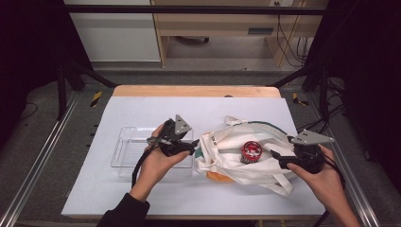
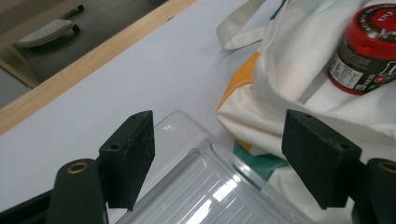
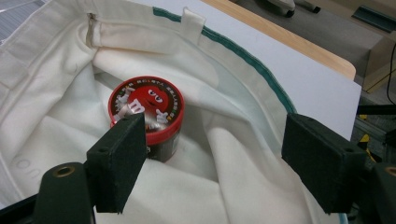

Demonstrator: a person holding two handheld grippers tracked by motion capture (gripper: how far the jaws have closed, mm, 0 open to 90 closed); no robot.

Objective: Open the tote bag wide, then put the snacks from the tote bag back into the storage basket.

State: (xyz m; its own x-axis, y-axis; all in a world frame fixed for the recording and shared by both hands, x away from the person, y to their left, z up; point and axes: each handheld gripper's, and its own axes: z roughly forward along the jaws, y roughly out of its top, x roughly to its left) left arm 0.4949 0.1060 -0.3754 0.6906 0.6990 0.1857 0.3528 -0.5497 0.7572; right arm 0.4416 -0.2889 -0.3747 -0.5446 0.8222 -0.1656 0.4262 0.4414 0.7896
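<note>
On the white table (image 1: 142, 189), bag (image 1: 227, 161) folds hide the jar's (image 1: 250, 151) base.

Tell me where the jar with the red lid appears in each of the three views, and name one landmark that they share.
High view: the jar lies right of centre, on the white cloth bag.
Left gripper view: jar at the top right corner, on the bag.
Right gripper view: jar left of centre, inside the bag's folds.
Shared landmark: the white cloth bag.

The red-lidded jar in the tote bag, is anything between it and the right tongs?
Nothing visible. The red-lidded jar lies uncovered in the mouth of the white tote bag, and the right tongs stand open just in front of it, with bag cloth below.
</note>
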